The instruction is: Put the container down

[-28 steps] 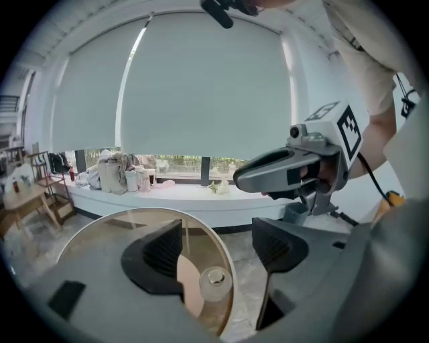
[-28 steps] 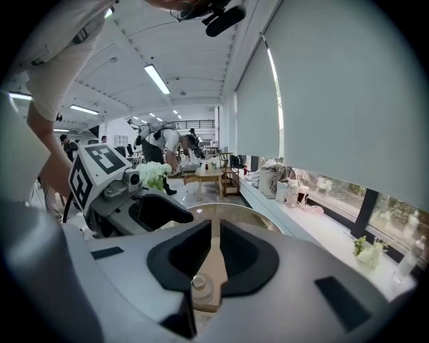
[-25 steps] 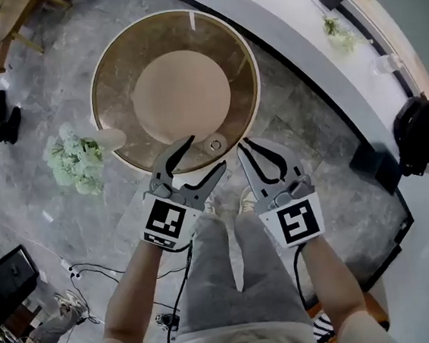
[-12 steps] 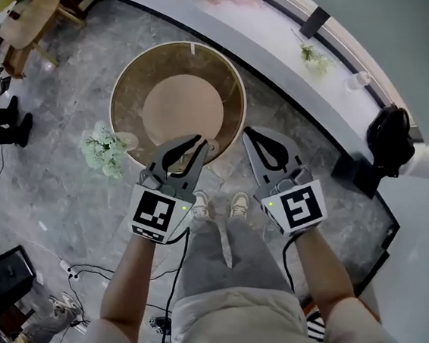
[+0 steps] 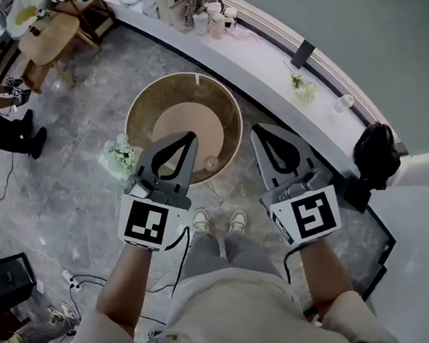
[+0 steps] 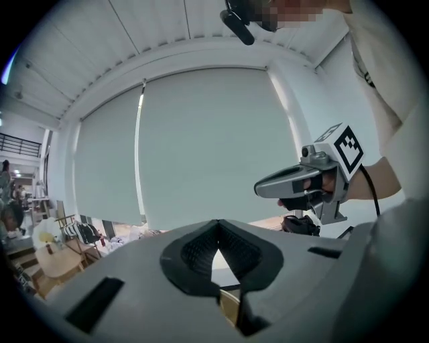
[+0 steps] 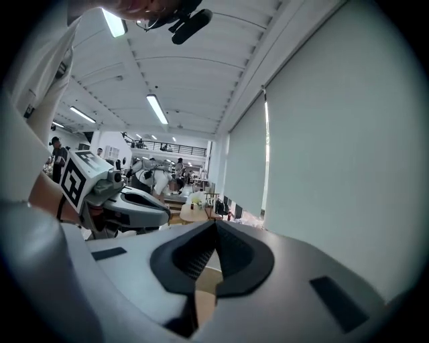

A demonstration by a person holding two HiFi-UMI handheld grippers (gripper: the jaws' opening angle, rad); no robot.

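Head view: the little clear container [image 5: 211, 162] sits at the near edge of the round surface [image 5: 138, 110], down below and showing between the left gripper [image 5: 190, 134] and right gripper [image 5: 258, 128], touching neither.

Left gripper view: its jaws have just been closing and now meet at the tip, nothing between them.

Right gripper view: jaws pressed together too, totally empty, pointing at a window blind [image 7: 348, 134].

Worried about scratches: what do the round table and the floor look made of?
Round table: probably glossy tinted glass or lacquered wood; its brown ring shines around a matte tan centre. Floor: grey stone or marble-look tile, veined, with seams.
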